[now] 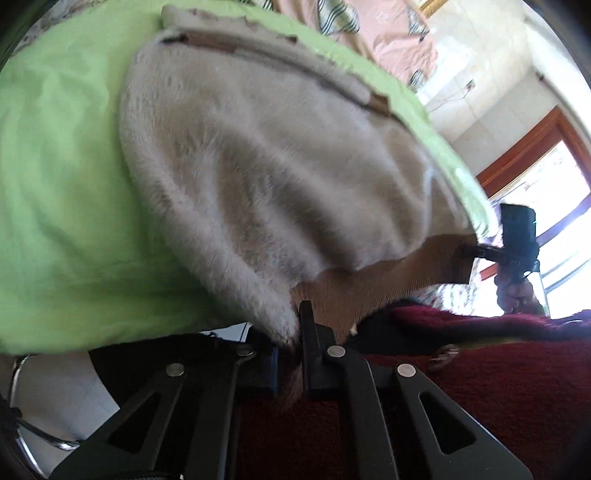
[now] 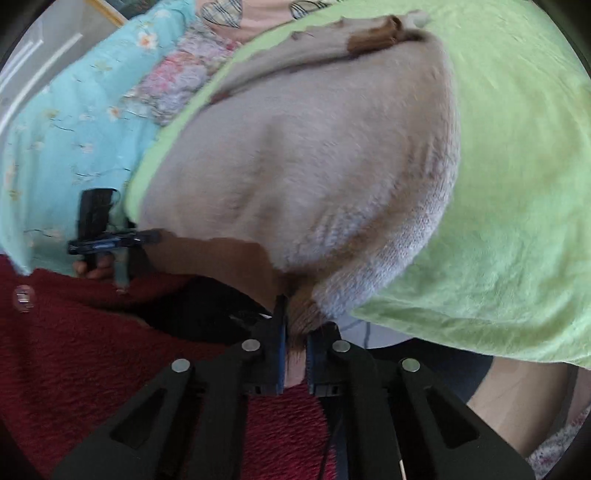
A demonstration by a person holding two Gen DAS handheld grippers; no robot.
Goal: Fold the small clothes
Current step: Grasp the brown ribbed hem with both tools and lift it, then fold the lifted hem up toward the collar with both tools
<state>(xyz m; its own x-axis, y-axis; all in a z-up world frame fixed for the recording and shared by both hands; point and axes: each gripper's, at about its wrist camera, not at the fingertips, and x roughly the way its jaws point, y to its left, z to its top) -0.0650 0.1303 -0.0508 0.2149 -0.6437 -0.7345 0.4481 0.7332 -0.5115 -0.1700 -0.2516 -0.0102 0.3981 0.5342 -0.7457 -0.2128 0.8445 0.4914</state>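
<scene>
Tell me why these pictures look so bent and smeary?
Left wrist view: fisheye lens curves the green blanket, the window glares white, the beige sweater is blurred. Right wrist view: same curving and black corners, softer light, sweater fuzz smeared.

- A home bedroom is showing in both views: a lime-green blanket [image 1: 55, 177] is lying spread ahead of the tongs.
- Beyond it, pink bedding [image 1: 391, 33] with plaid hearts is bunching up.
- A turquoise floral quilt [image 2: 74, 122] is lying to the left of the tongs.
- A wood-framed window [image 1: 532, 147] is letting daylight in at the right.
</scene>
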